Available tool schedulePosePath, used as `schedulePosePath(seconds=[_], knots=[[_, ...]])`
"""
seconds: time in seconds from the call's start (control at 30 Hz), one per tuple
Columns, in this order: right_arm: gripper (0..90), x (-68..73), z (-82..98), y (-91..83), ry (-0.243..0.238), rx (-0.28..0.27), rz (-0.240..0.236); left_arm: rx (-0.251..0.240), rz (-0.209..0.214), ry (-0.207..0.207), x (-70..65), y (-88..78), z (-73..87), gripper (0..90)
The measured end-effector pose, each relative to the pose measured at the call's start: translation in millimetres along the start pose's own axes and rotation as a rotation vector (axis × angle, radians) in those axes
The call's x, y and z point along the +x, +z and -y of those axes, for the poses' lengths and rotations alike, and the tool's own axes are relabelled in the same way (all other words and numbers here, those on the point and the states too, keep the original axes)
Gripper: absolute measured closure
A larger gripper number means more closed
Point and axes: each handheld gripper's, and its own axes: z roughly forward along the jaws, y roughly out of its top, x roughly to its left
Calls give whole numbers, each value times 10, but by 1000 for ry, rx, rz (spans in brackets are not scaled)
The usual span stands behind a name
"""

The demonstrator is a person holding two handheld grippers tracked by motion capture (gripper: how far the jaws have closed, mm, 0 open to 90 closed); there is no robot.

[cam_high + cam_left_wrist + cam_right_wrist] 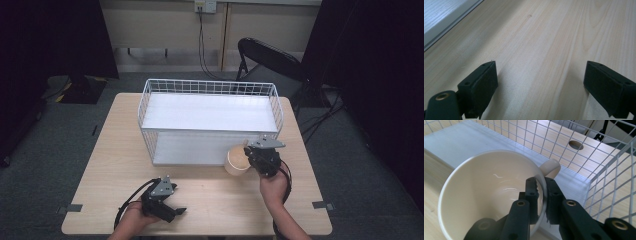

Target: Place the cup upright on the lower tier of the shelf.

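Note:
A cream cup (237,161) hangs in front of the white wire rack (210,120), at the rack's lower right. My right gripper (254,156) is shut on the cup's rim (542,195), one jaw inside the bowl and one outside, next to the handle (550,168). The cup is empty. My left gripper (174,209) rests near the table's front edge, open. In the left gripper view its fingers (479,86) stand wide apart over bare wood with nothing between them.
The rack has a white upper shelf (210,111) and a lower shelf (187,150), open toward me. A black folding chair (267,62) stands behind the table. The table (125,165) has bare wood to the left of the rack and in front of it.

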Motion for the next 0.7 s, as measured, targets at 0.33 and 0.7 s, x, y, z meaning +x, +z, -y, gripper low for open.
schedulePosePath(seconds=[0.33,0.7], knots=[[825,-44,-5,72,0,12,36,0,0,0,0,0,0,115],[825,-67,-9,164,4,16,56,0,0,0,0,0,0,115]])
